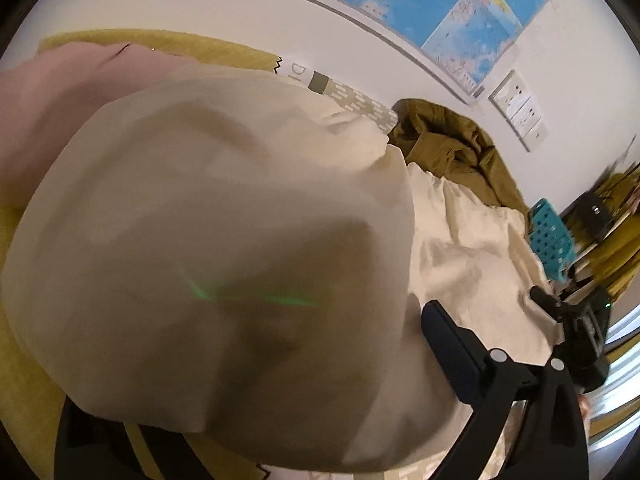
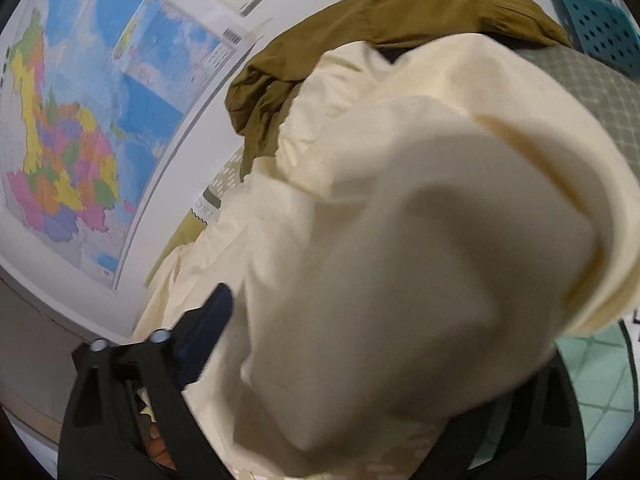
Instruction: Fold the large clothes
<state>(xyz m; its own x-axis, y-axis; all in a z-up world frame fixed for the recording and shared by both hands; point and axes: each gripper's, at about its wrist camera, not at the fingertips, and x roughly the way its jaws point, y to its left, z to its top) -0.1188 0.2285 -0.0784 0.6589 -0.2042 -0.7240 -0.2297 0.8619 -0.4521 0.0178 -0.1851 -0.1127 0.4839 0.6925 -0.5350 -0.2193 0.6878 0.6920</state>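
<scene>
A large cream garment lies crumpled on the patterned cover. In the left wrist view a puffed fold of it bulges over my left gripper. This hides the left finger, while the right finger stands far out to the side, so the jaws are wide. The right wrist view shows the same cream garment billowing over my right gripper. Its left finger shows wide of the cloth and the other finger is covered. No pad visibly presses on the fabric.
An olive-green garment is heaped behind the cream one, against the wall. A pink cloth lies at the left. A teal perforated basket stands at the right. A map hangs on the wall.
</scene>
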